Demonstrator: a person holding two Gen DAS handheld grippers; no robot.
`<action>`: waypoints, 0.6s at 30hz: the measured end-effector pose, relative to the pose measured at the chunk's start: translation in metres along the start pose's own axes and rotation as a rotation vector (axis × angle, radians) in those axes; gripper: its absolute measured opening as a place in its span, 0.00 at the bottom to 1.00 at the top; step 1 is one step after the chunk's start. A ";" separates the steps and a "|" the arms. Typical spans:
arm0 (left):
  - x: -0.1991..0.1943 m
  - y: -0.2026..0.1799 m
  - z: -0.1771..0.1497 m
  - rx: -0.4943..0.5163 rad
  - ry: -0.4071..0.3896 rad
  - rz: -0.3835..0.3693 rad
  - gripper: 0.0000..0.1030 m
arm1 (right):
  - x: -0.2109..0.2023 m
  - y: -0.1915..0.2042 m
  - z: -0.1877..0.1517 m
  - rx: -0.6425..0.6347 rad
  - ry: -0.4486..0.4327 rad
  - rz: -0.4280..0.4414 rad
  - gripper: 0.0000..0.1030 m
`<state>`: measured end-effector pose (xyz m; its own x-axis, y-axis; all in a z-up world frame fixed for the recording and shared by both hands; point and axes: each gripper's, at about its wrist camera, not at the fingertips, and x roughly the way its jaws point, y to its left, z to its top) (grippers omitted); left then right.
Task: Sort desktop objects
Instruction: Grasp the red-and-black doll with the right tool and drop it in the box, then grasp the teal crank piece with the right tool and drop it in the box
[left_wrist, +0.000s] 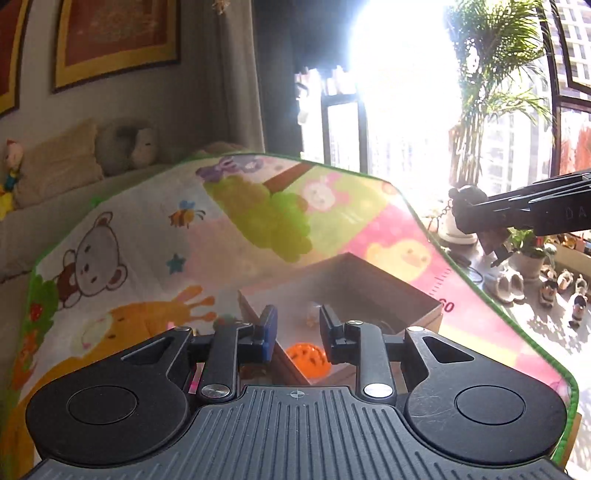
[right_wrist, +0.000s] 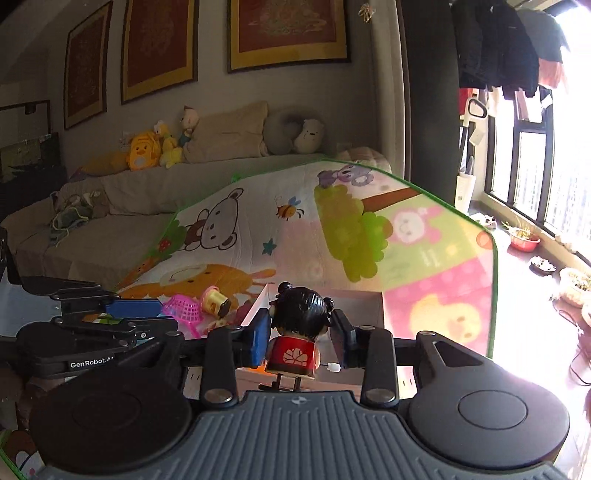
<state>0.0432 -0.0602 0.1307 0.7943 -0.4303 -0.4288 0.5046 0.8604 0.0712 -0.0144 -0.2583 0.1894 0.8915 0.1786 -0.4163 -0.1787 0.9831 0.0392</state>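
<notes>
My right gripper (right_wrist: 301, 326) is shut on a small wind-up doll (right_wrist: 295, 352) with black hair and a red dress; it hangs above a cardboard box (right_wrist: 360, 299). From the left wrist view, the right gripper (left_wrist: 476, 218) reaches in from the right edge with the doll (left_wrist: 467, 194) in it. My left gripper (left_wrist: 298, 328) hovers over the box (left_wrist: 369, 284) with its jaws drawn in and nothing between them. An orange perforated ball (left_wrist: 309, 360) lies inside the box. From the right wrist view, the left gripper (right_wrist: 164, 317) shows at the left.
A cartoon play mat (left_wrist: 147, 229) covers the table. A pink plastic basket (right_wrist: 183, 308) and a yellow toy (right_wrist: 216, 301) lie on it left of the box. Behind is a sofa with plush toys (right_wrist: 142, 151); potted plants (left_wrist: 528, 254) stand by the window.
</notes>
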 end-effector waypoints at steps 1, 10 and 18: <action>0.010 0.000 0.005 -0.007 0.005 -0.007 0.22 | 0.010 -0.005 0.006 0.012 0.008 0.003 0.34; 0.041 0.023 -0.015 -0.093 0.103 0.010 0.41 | 0.109 -0.029 -0.002 0.083 0.120 -0.053 0.41; -0.010 0.064 -0.076 -0.173 0.214 0.145 0.90 | 0.075 0.015 -0.042 0.013 0.149 0.088 0.79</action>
<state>0.0420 0.0197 0.0715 0.7550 -0.2485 -0.6068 0.3118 0.9501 -0.0011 0.0326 -0.2319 0.1207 0.8006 0.2573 -0.5412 -0.2472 0.9645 0.0929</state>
